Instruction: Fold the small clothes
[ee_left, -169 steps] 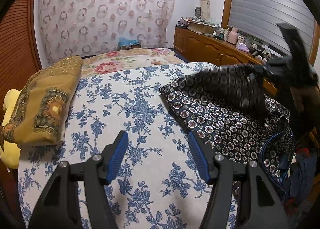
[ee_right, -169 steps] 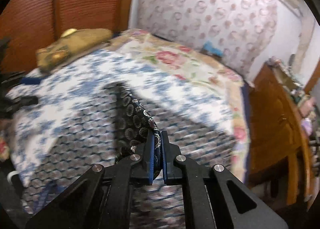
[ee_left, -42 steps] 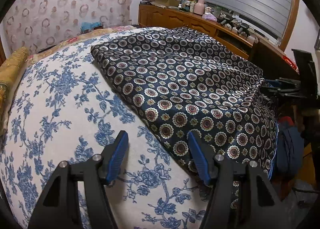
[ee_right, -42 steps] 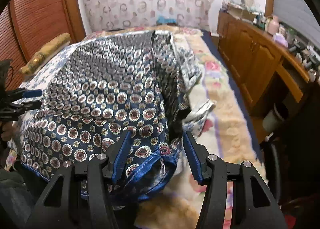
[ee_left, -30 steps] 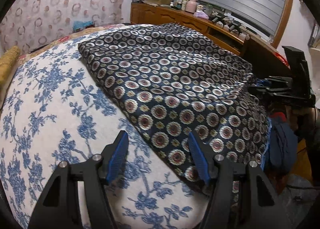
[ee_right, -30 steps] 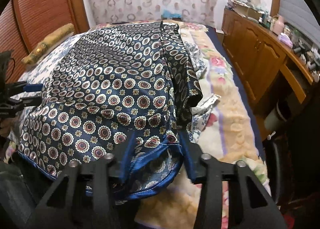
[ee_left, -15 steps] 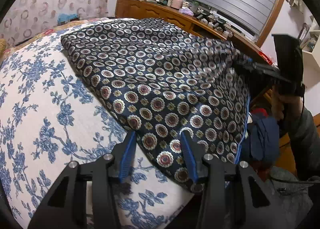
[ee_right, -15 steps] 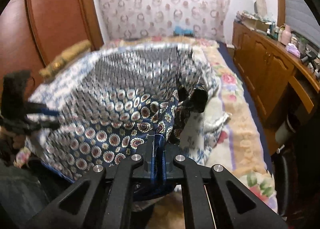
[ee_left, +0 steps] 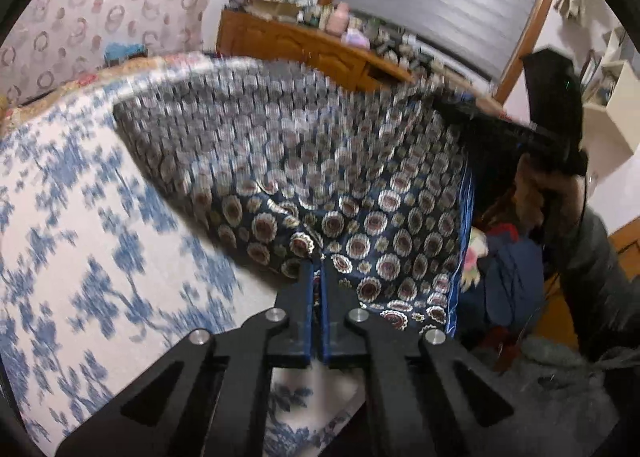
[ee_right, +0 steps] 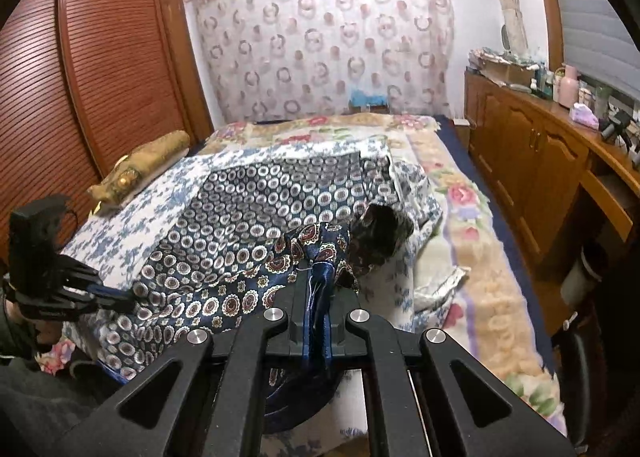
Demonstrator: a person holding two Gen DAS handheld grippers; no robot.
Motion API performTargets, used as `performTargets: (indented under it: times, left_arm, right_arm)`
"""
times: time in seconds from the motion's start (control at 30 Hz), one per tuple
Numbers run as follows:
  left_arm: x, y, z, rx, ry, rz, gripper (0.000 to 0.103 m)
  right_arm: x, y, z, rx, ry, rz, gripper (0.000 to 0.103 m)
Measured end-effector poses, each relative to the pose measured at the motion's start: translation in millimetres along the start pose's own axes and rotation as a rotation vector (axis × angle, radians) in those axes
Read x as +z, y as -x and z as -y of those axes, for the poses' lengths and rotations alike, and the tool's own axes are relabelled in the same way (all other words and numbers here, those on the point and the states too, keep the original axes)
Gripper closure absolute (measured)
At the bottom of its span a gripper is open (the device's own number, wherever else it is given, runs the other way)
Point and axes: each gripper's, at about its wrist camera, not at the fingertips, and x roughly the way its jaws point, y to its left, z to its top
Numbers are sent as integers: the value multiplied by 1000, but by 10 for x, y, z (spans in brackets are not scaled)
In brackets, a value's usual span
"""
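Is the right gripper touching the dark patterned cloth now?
Touching. In the right wrist view, the right gripper has its fingers shut on the blue-edged hem of the patterned cloth, bunched between them.

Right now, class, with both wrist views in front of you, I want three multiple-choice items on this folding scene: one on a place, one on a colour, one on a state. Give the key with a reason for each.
1. Where does the folded gold cloth lie?
A. On the wooden dresser
B. At the bed's left edge, by the slatted wardrobe
C. On the floor

2. What colour is the hem of the patterned garment?
A. Blue
B. Red
C. Yellow

3. How do the right tongs stand?
A. Wide open above the bed
B. Shut on nothing
C. Shut on the garment's hem

Key: B, the right wrist view shows it on the bed beside the wardrobe; A, a blue border runs along the garment's edge; C, blue hem fabric is bunched between the closed jaws, as with the left tongs.
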Motion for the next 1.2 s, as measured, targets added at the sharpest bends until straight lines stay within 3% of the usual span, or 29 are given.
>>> performTargets:
  times: [0.2, 0.37, 0.7, 0.83, 1.0, 1.1, 1.2]
  left_arm:
    - [354, 299, -91, 7, 42, 121, 103]
    - [721, 385, -341, 46, 80, 198, 103]
    - [1139, 34, -1012, 170, 146, 186, 103]
    - [1195, -130, -1186, 183, 171, 165, 103]
    - [1216, -288, -1384, 173, 205, 128, 102]
    - [1206, -302, -1461, 174, 211, 111, 99]
    - [1193, -256, -1511, 206, 196, 107, 84]
  right_arm:
    - [296, -38, 31, -8, 13, 24, 102]
    - [760, -278, 55, 6, -2, 42, 102]
    - [1233, -1232, 270, -2, -44, -33, 101]
    - [1257, -1512, 396, -30, -69, -54, 90]
    - [1350, -1544, 521, -89, -42, -16, 51]
    - [1345, -1421, 587, -110, -4, 20, 46]
    - [1241, -1431, 648, -113, 59, -27, 45]
